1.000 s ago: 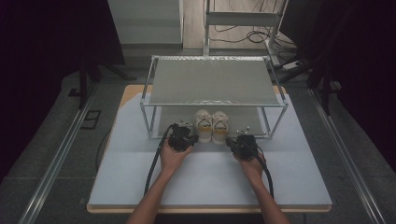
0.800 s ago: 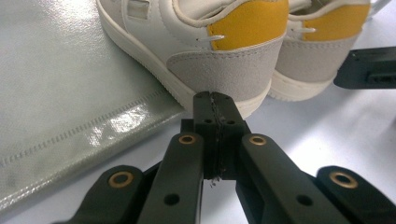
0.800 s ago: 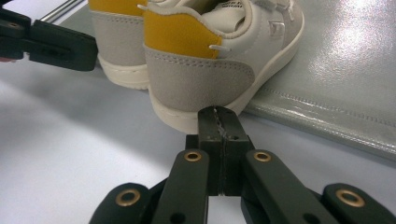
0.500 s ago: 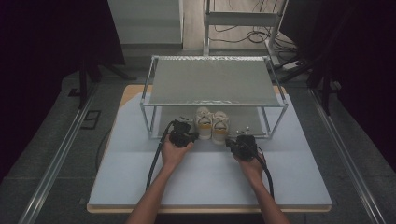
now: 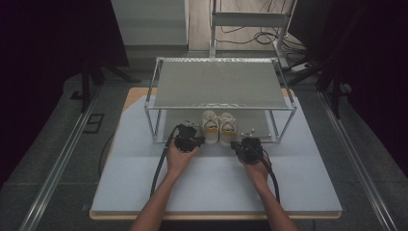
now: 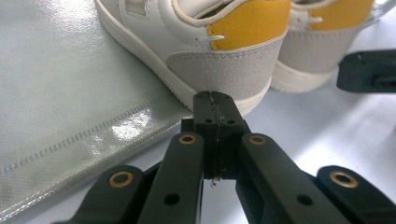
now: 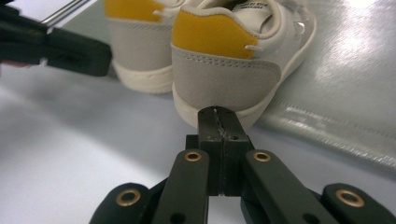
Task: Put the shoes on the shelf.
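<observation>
Looking down from the high view, the left gripper (image 5: 188,139) and right gripper (image 5: 248,147) sit just before a pair of shoes (image 5: 219,126) on the rack's (image 5: 219,82) lower shelf. In the left gripper view, pressed-together jaws point at the left shoe (image 6: 219,56)'s heel. Likewise the right gripper view, at the right shoe (image 7: 229,60). Probably each should open wide before advancing, then clamp the heel collar squarely.

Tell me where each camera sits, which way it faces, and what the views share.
High view: above the table's near side, looking forward and down at the rack; forearms and both tongs show.
Left gripper view: on the left tongs, shut, facing the left shoe's heel.
Right gripper view: on the right tongs, shut, facing the right shoe's heel.
Shared: both shoes, and each gripper view catches the other tongs.
</observation>
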